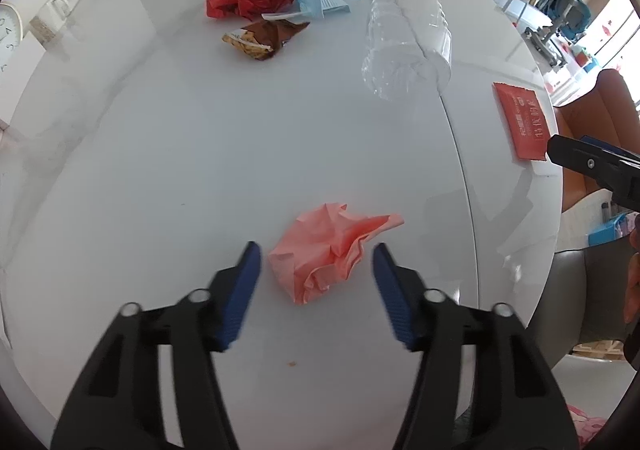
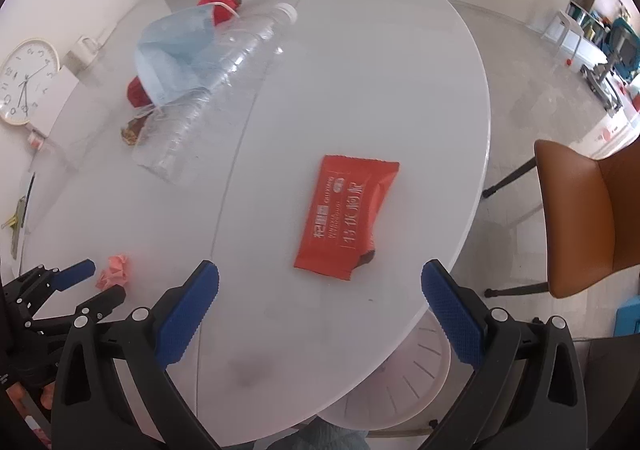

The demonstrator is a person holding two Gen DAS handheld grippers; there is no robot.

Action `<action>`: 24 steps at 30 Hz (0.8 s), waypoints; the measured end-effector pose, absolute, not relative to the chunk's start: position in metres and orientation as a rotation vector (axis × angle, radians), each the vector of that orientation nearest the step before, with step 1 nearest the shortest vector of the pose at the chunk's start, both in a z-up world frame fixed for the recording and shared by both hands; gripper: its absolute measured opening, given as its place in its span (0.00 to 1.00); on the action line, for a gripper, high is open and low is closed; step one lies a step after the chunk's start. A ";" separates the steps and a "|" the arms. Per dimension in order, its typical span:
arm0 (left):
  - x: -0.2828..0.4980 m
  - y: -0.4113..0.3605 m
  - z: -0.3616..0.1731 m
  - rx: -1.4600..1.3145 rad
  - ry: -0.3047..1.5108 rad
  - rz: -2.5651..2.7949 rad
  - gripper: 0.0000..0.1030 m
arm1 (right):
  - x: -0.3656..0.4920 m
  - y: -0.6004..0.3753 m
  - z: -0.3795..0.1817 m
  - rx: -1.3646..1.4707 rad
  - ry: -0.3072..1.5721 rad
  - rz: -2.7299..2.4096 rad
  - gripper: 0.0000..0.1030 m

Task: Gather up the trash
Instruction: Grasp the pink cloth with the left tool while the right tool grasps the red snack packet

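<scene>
left wrist view: left gripper (image 1: 316, 262) brackets the crumpled pink paper wad (image 1: 326, 254) on the white round table (image 1: 160, 170).
jaws part-open, pads not touching; centre, then squeeze. right gripper (image 2: 320, 282) wide, empty.

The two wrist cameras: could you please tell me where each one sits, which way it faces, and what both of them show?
Left wrist view: on the left tool, looking steeply down at the white table; its open blue pads flank the crumpled pink paper without touching it.
Right wrist view: on the right tool, looking down at the table edge; its wide-open pads sit short of the red packet; the left tool shows at lower left.
Shared: pink paper, red packet, clear bottle, blue mask.
</scene>
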State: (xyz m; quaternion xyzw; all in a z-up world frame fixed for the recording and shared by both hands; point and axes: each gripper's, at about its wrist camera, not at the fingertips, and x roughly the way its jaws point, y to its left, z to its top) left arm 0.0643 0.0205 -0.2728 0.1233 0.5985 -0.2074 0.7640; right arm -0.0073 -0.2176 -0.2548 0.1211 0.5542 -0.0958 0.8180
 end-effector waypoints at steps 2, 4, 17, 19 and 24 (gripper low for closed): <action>0.066 0.020 -0.275 0.274 1.309 -0.451 0.42 | -0.006 -0.220 -0.256 0.265 1.181 -0.209 0.98; 0.068 0.020 -0.276 0.277 1.307 -0.451 0.37 | -0.007 -0.221 -0.257 0.265 1.177 -0.214 0.98; 0.070 0.026 -0.273 0.258 1.301 -0.491 0.17 | 0.025 -0.229 -0.280 0.279 1.196 -0.283 0.98; 0.069 0.030 -0.272 0.245 1.303 -0.493 0.17 | 0.030 -0.227 -0.284 0.260 1.210 -0.291 0.92; 0.074 0.037 -0.272 0.222 1.313 -0.492 0.17 | 0.035 -0.222 -0.285 0.177 1.223 -0.273 0.48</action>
